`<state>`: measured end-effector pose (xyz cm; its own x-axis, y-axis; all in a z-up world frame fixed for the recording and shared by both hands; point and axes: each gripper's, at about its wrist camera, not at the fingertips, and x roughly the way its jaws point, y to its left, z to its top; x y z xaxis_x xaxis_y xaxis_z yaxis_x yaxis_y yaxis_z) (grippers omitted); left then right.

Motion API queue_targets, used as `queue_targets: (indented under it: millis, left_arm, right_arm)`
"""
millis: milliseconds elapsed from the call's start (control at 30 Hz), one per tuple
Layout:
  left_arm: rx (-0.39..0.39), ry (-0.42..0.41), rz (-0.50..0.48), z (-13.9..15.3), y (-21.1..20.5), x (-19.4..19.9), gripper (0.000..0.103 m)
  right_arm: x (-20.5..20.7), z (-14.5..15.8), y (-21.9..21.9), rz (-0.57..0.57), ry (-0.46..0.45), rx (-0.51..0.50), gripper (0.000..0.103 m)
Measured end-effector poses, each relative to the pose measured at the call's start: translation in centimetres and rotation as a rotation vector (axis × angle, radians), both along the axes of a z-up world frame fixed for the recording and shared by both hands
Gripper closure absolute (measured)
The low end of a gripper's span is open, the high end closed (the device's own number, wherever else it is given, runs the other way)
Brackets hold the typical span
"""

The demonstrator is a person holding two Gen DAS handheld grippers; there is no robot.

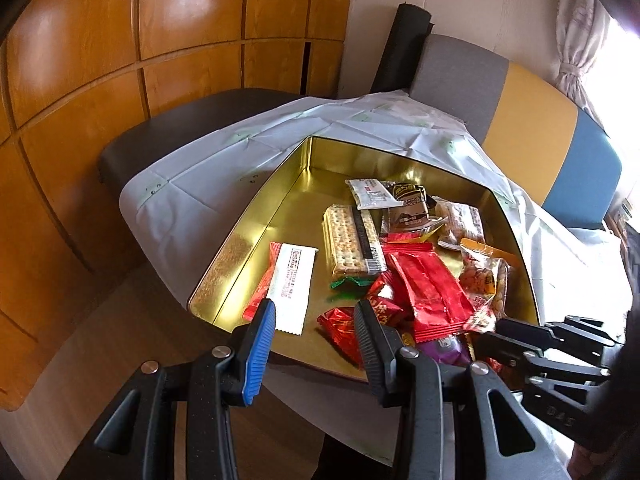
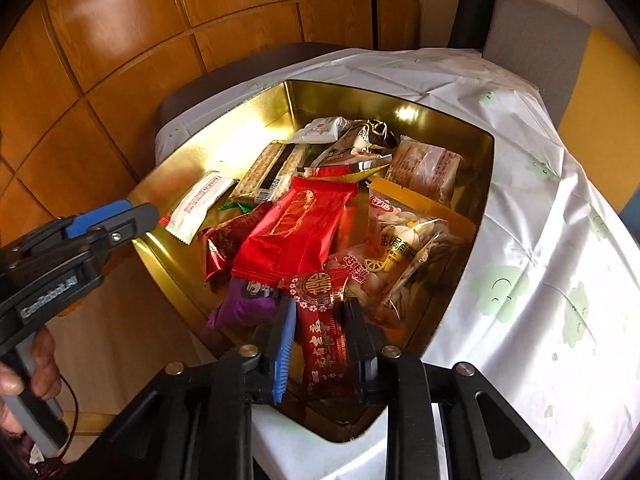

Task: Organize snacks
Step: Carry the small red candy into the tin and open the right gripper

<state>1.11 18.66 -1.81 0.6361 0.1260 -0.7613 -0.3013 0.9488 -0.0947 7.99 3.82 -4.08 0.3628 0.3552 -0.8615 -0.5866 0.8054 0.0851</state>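
A gold tin (image 1: 248, 216) (image 2: 460, 152) sits open on the cloth-covered table, holding several snack packets. Among them are a cracker pack (image 1: 348, 240), a white sachet (image 1: 292, 284) (image 2: 200, 204), a large red pouch (image 1: 432, 296) (image 2: 296, 228) and a bag of nuts (image 2: 408, 248). My right gripper (image 2: 320, 302) is over the tin's near corner, shut on a narrow red packet with gold characters (image 2: 324, 352). It shows at the right edge of the left wrist view as the right gripper (image 1: 486, 330). My left gripper (image 1: 316, 332) (image 2: 150, 212) hovers at the tin's near left rim, open with nothing between its pads.
A white tablecloth with green figures (image 2: 520, 280) covers the table. A grey, yellow and blue chair (image 1: 520, 112) stands behind it, a dark bench (image 1: 180, 128) to the left, and wooden wall panels (image 1: 120, 40) beyond. A hand (image 2: 40, 360) holds the left gripper's handle.
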Motion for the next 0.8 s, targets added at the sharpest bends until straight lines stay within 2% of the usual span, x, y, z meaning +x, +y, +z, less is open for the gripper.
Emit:
queue_targets:
  millis: [100,267,800]
  left_arm:
    - [0.003,-0.003,-0.007,0.2,-0.3,-0.1,0.062]
    - [0.009,-0.005,-0.013,0.3,-0.6,-0.1,0.062]
    - [0.032,-0.017,-0.043,1.0,-1.8,-0.4,0.061]
  right_arm:
    - [0.1,-0.5,0.4,-0.004,-0.015,-0.037,0.080]
    - [-0.2,-0.5,0.2,-0.002,-0.019,-0.038,0.080]
    - [-0.9,0.3,-1.0,-0.052,-0.034,0.010,0.078]
